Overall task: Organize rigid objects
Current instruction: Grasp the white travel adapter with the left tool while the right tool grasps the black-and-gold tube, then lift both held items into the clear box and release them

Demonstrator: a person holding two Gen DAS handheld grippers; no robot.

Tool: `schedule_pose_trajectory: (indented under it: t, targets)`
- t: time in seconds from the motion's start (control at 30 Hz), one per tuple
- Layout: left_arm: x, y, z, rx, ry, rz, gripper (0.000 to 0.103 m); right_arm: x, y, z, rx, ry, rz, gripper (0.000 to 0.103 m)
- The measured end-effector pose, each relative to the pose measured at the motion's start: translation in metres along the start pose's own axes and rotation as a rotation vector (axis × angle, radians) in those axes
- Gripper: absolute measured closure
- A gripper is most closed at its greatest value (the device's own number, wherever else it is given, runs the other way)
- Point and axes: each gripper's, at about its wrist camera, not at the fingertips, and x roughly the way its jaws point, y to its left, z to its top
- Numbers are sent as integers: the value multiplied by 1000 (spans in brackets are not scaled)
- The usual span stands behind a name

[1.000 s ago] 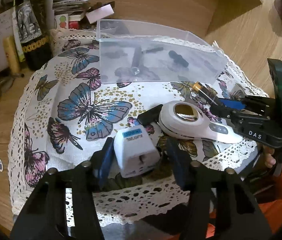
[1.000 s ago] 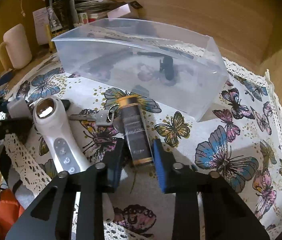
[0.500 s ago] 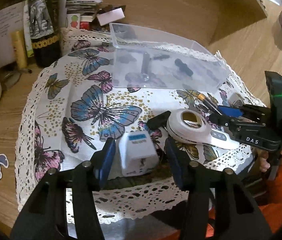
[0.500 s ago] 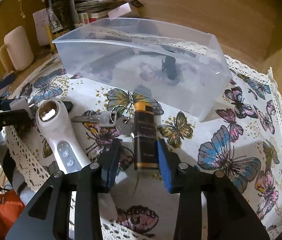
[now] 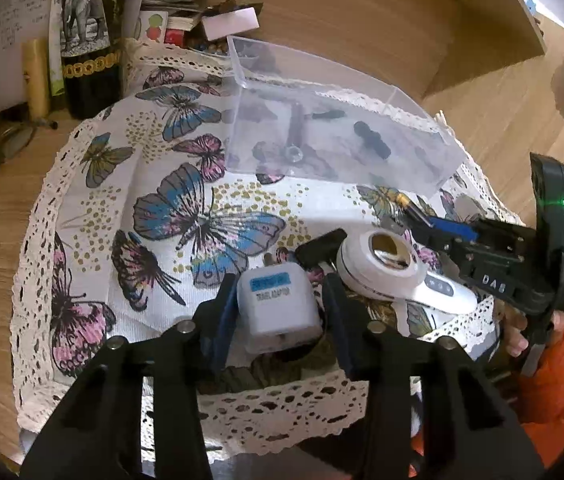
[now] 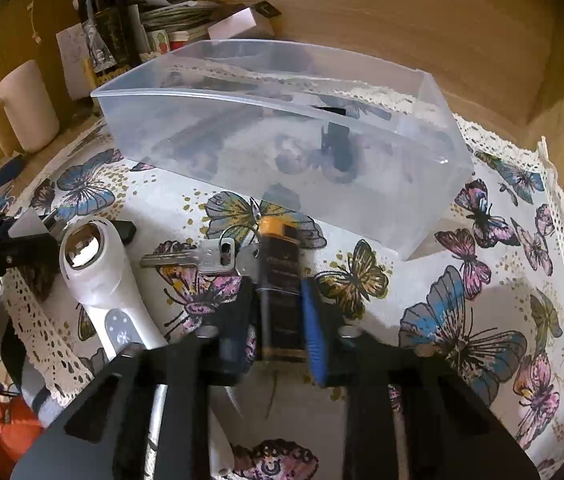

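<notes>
While both pairs of tongs sit low over the butterfly-print cloth with its lace edge, the destination is the big one to watch: the clear rectangular plastic bin lies at twelve o'clock from the right tool, a few small dark pieces already inside. Next in size, the white handheld device with a round metal head lies at nine o'clock of the right gripper, untouched. Over on the left, the left gripper brackets the white cube-shaped travel adapter, fingers spread, a gap showing on the three o'clock side, so it wants a squarer close on the flat faces. Right side now: jaws pressed onto the slim dark tube with a gold cap, cap pointing at twelve o'clock. I'd lift straight up, since the silver key lies touching it at ten o'clock and may drag along.
</notes>
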Motion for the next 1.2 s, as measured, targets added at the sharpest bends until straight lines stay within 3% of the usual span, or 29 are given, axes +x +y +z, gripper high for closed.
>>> schedule_pose_trajectory:
  t: [0.07,0.33,0.63,0.97,1.2]
  targets:
    - [-3,0,3,-1,-14,6,67,-1,1,-1,-2,-10,-7,83]
    - [-13,-4,17,21,-55,12,67,-20,-5,-4,16,-68,-17,83]
    - [-33,-21,50,85,-167,36,67,-52,-9,4,23,-166,-38,83]
    - [-33,-38,102,155,-262,58,66,-82,-22,37,53,-301,-86,83]
    - [-16,-40,136,174,-286,81,66,-79,-32,67,60,-338,-117,83]
